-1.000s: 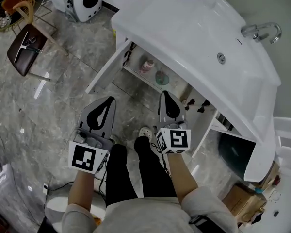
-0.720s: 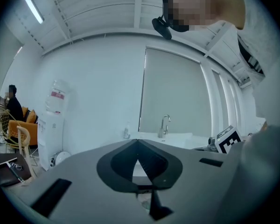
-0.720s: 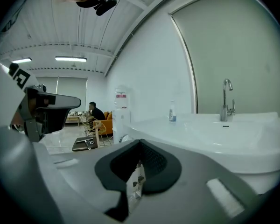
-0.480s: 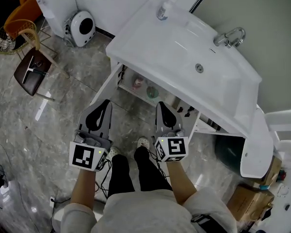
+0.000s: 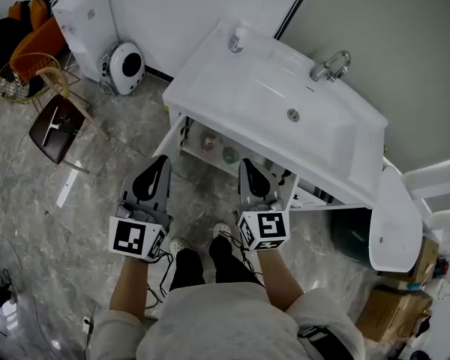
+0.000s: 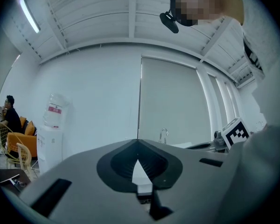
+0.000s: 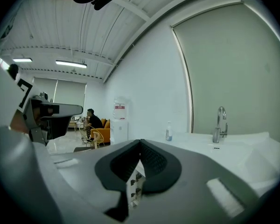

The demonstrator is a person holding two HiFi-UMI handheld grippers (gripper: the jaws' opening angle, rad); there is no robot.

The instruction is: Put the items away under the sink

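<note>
While the left gripper and right gripper hang pressed together and empty, reaching unopened for the soap bottle beyond them could topple it.

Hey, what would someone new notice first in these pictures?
The wide white washbasin with its chrome tap fills the upper middle of the head view, the white cupboard beneath it standing open. Nearer the person, the grey left gripper and grey right gripper are held side by side, jaws together and empty.
</note>
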